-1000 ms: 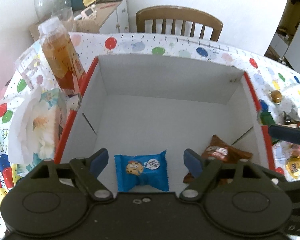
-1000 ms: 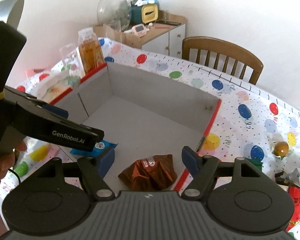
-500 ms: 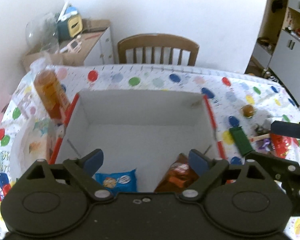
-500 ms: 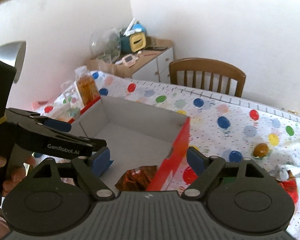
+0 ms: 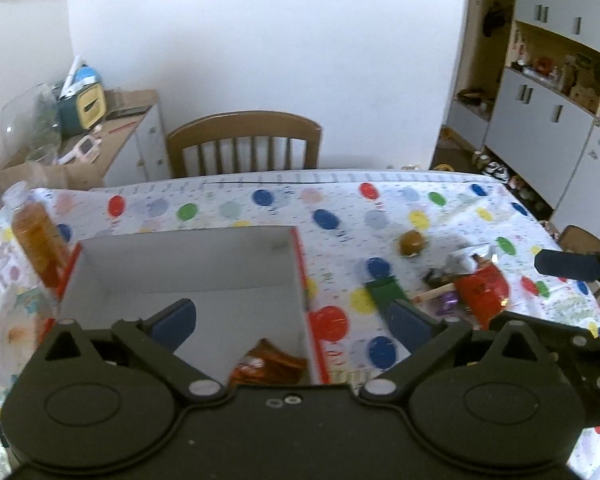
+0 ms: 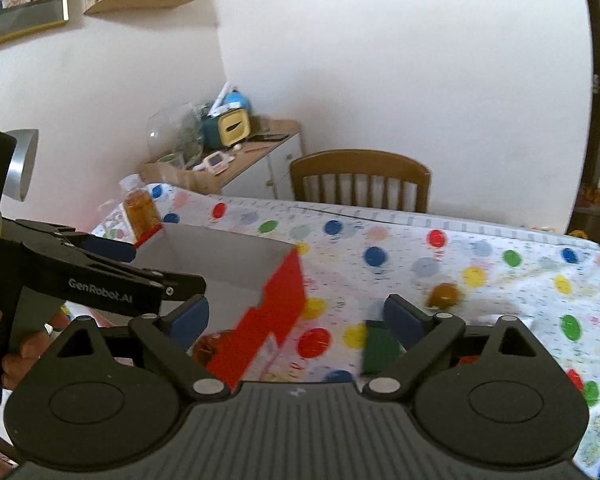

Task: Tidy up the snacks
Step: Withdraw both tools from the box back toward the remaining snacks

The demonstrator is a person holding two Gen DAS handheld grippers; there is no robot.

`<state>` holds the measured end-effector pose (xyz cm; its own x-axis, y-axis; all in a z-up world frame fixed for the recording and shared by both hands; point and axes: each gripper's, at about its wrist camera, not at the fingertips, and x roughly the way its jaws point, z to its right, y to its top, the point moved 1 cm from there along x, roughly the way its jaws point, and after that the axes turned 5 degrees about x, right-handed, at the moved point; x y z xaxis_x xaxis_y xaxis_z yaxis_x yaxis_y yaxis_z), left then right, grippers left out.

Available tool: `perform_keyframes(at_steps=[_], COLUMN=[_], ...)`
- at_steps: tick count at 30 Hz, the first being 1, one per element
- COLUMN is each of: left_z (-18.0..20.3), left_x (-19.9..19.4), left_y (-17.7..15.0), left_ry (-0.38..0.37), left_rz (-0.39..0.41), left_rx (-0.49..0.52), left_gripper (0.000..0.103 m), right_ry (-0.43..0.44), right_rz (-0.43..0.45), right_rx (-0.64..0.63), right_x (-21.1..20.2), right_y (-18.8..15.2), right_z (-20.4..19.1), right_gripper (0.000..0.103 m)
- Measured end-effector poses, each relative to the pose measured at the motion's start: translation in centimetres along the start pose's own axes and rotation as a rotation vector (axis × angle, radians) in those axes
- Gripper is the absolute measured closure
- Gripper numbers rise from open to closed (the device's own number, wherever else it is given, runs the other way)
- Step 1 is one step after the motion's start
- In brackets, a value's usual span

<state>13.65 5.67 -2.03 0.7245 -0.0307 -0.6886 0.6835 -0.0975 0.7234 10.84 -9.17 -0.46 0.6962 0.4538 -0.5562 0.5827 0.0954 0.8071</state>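
Note:
A red-sided cardboard box (image 5: 180,264) with a white inside stands on the balloon-print table; a brown snack packet (image 5: 268,364) lies in its near right corner. My left gripper (image 5: 292,316) hovers open and empty above the box's near edge. My right gripper (image 6: 296,316) is open and empty too, above the box's right wall (image 6: 276,300). Loose snacks lie to the right of the box: a green packet (image 5: 386,292), a round brown sweet (image 5: 412,242), a red packet (image 5: 480,290) and small wrapped pieces. The blue packet is hidden.
An orange drink bottle (image 5: 38,240) stands at the box's far left corner, with a floral tissue pack (image 5: 12,320) nearer. A wooden chair (image 5: 244,144) sits behind the table. A person's hand (image 6: 4,340) holds the left gripper's handle. Cabinets (image 5: 548,112) line the right wall.
Both grippers have lifted and pulled back and to the right from inside the box. The blue packet has dropped out of view. Both stay open.

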Motion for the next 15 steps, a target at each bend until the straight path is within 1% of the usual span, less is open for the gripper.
perform_keyframes(at_steps=[3,8,15], left_z=[1.6,4.2,7.6], left_x=[0.3,1.4,3.5], left_y=[-0.2,-0.9,-1.8], left_ry=[-0.020,-0.058,-0.092], left_rz=[0.008,-0.009,-0.036], left_rx=[0.010,0.016,0.025], left_gripper=[0.001,0.001,0.001], right_ry=[-0.045,-0.141,-0.236], right_rz=[0.005,-0.005,-0.033], right_rx=[0.001,0.008,0.077], right_x=[-1.1,-2.2,-2.5], right_y=[-1.0,-2.4,-3.7], right_z=[1.8,5.4,10.9], right_gripper=[0.005,0.005,0.005])
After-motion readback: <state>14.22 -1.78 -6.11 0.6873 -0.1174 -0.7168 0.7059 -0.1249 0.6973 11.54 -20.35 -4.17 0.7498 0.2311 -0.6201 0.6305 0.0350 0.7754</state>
